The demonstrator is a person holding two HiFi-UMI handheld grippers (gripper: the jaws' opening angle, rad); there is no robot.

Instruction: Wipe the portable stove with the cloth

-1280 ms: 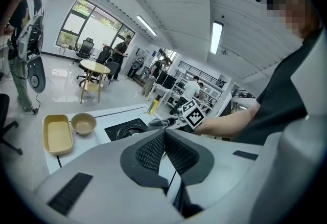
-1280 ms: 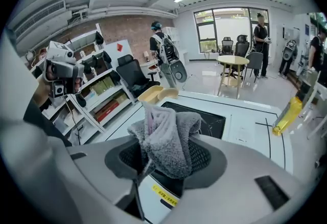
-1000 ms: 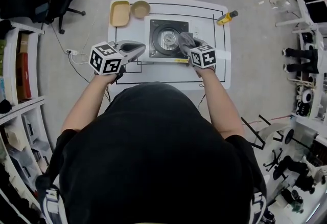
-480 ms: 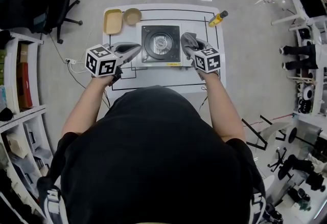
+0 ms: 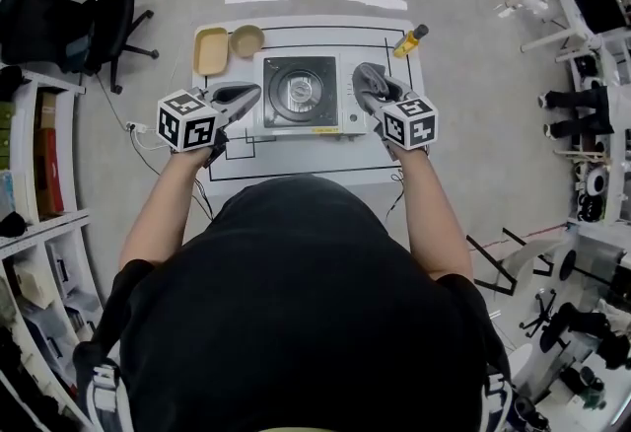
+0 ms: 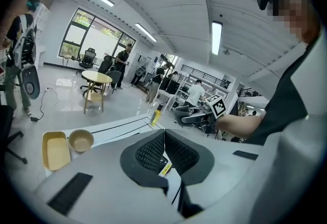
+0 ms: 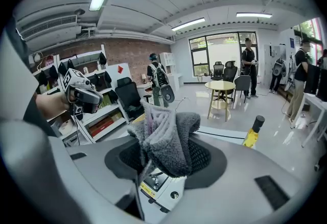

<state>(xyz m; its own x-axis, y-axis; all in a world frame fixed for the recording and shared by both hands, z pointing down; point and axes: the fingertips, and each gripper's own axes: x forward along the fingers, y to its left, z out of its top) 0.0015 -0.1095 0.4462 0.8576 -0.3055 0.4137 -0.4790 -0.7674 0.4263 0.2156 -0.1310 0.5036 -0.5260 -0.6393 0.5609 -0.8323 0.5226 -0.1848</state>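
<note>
The white portable stove (image 5: pixel 301 96) with its round black burner sits at the middle of the white table (image 5: pixel 394 149). My right gripper (image 5: pixel 370 85) is shut on a bunched grey cloth (image 5: pixel 367 79) (image 7: pixel 168 141), held above the stove's right edge. A corner of the stove (image 7: pixel 163 187) shows below the cloth in the right gripper view. My left gripper (image 5: pixel 246 97) (image 6: pixel 163 149) hangs just left of the stove, its jaws pressed together with nothing between them.
A yellow tray (image 5: pixel 210 50) (image 6: pixel 55 150) and a tan bowl (image 5: pixel 245 40) (image 6: pixel 80 140) lie at the table's far left corner. A yellow bottle with a black cap (image 5: pixel 409 39) (image 7: pixel 252 133) lies near the far right corner. Black office chair (image 5: pixel 69 11) stands left; shelves line both sides.
My right gripper has lifted the cloth off the burner and carried it to the stove's right side. The left gripper has held its place beside the stove.
</note>
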